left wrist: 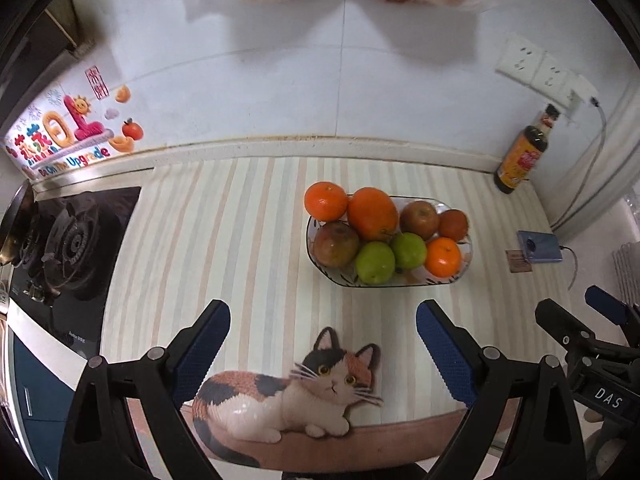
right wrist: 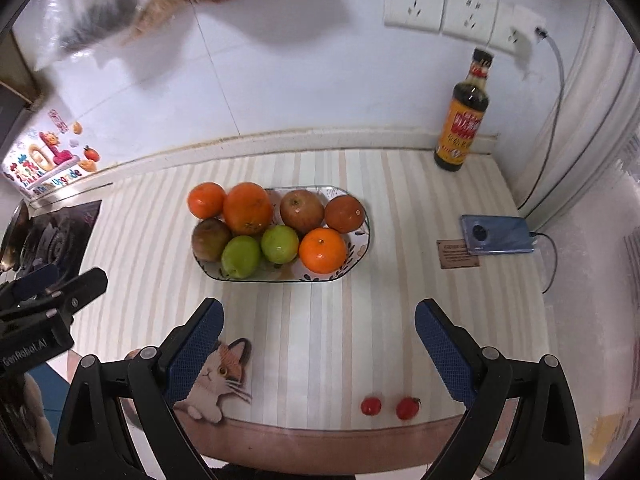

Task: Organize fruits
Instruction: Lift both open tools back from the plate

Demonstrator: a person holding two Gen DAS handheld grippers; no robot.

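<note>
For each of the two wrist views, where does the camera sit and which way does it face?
Left wrist: on the open left gripper, facing the wall over the fruit plate; the right gripper shows at right.
Right wrist: on the open right gripper, facing the wall too; two cherry tomatoes lie near.
Shared: plate, sauce bottle, phone.

A dark sauce bottle (right wrist: 464, 120) stands by the wall; a blue phone (right wrist: 496, 235) (plugged in) lies beside a small card (right wrist: 457, 254) on the striped counter (right wrist: 320, 320).

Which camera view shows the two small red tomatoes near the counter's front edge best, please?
The right wrist view: both cherry tomatoes lie unobstructed on the striped mat. The left wrist view does not show them.
</note>
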